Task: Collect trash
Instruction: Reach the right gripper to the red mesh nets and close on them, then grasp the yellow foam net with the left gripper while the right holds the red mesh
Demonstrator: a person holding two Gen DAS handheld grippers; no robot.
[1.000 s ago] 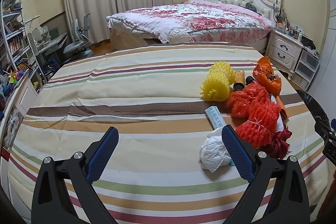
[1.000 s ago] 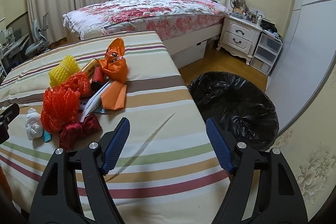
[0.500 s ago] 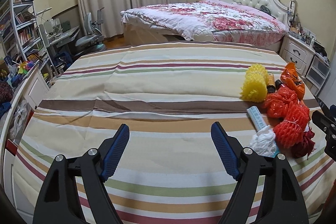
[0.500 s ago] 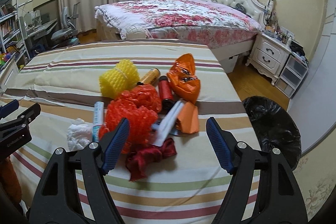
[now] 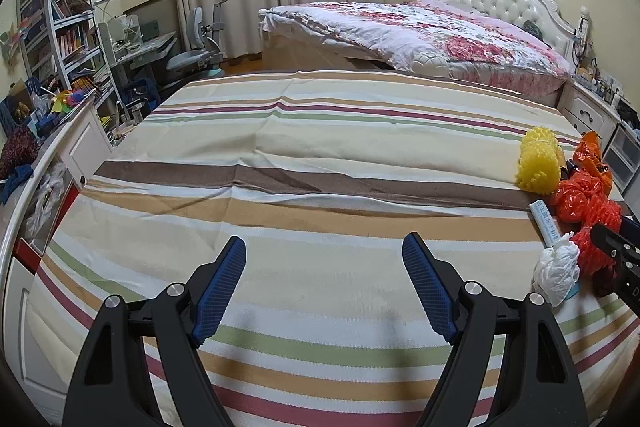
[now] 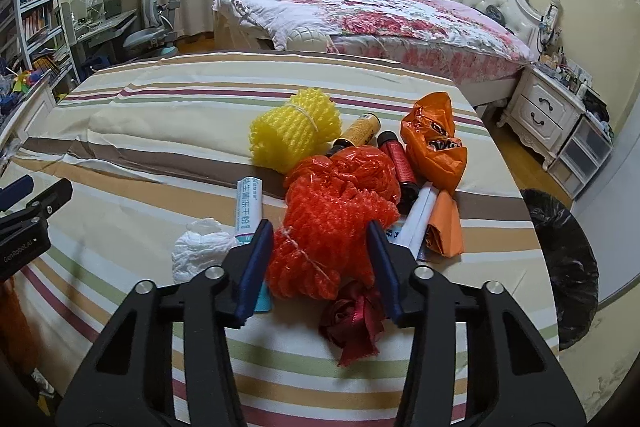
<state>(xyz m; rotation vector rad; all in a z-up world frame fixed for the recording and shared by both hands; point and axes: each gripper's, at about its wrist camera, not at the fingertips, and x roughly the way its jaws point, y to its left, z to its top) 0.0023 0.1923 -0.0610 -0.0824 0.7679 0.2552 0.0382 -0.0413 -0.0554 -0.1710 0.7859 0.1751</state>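
The left gripper [image 5: 323, 254] tilts downward with its 2 blue-padded jaws standing wide apart. The right gripper [image 6: 319, 242] also tilts downward, and its jaws have just been closing.

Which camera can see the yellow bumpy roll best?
The right wrist view. There the yellow foam net roll lies near the middle of the picture, whole, with the string around it showing. In the left wrist view the same roll sits far off at the right edge, smaller and bent by the lens.
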